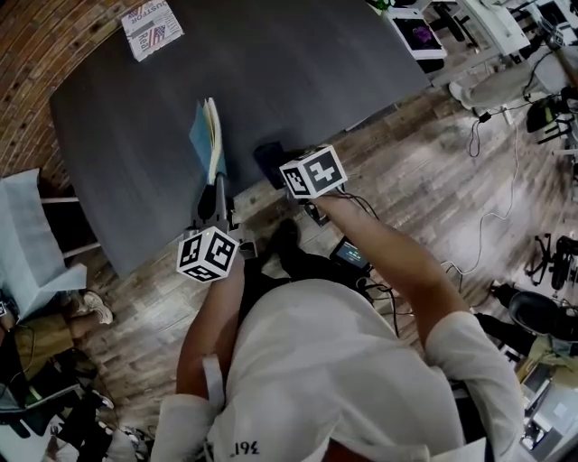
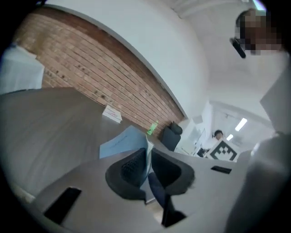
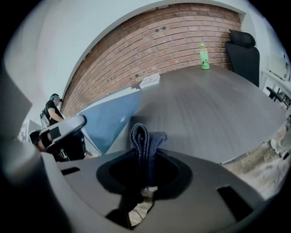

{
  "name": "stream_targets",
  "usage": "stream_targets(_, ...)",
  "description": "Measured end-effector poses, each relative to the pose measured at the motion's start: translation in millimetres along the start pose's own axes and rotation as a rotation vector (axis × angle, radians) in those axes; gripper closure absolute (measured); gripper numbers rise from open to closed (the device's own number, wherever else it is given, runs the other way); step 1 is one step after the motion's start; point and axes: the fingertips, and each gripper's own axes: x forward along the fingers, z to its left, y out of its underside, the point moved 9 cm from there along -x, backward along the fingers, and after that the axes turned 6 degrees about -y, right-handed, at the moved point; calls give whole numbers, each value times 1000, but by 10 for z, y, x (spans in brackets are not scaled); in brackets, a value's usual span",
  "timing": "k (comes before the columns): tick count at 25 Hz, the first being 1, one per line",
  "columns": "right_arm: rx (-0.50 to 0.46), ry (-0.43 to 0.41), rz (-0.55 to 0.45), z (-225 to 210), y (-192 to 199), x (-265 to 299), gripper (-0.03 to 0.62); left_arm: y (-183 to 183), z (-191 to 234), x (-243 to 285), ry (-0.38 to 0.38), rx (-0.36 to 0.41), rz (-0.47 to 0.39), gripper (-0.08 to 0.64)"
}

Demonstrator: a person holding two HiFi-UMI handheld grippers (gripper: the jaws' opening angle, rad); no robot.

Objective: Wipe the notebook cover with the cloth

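- The left tool [image 1: 219, 191] is closed on the notebook [image 1: 206, 135]. In the left gripper view, the tool [image 2: 148, 157] has its two pads clamped on the near edge of the notebook [image 2: 122, 142], with the blue cover and the white pages between them.
- The notebook stands on edge on the dark tabletop [image 1: 298, 72], close to the near rim. Its pages fan slightly apart.
- The right tool [image 1: 278, 167] is closed on the cloth [image 1: 268, 155]. In the right gripper view, the tool [image 3: 144, 169] pinches a folded bunch of the dark cloth [image 3: 144, 139], which sticks out past the jaws.
- The cloth sits just to the right of the notebook. In the head view we see a strip of bare tabletop between them, so the two are apart.
- In the right gripper view, the blue cover of the notebook [image 3: 111, 119] lies to the left of the cloth.
- A printed booklet [image 1: 151, 27] lies at the far corner of the tabletop, well apart from both tools.
- A green bottle [image 3: 204, 56] stands upright at the far edge of the tabletop [image 3: 204, 100], in front of the brick wall [image 3: 159, 41]. A black chair [image 3: 243, 50] stands just to the right of it.
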Motion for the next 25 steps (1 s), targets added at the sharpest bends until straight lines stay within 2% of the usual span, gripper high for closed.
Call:
stream_targets(2,-13,-6,7,85,-30,50,485,-53,118,-129,-18,-102,-33,508)
stream_targets(6,-40,-23,24,242,-95,183,485,-92,411,-391,-79,-243,-78,508)
stream_targets(10,-71,-38,39,416,-179,325,485,-85,777,-622,-133,-347,-112,509)
stream_targets(17,-114,-68,66,717,-363,573,486,57,1231,-858,-130,-505,-109,506)
stream_targets(20,-135,-85,73,877,-444,695,485,93,1375,-915,-113,-532,-110,503)
stream_targets(23,-157,-103,87,1039,-512,836,485,110,1500,-958,-102,-495,-84,493)
stream_targets(25,-172,-113,100,1141,-535,936,485,155,1596,-986,-117,-461,-33,446)
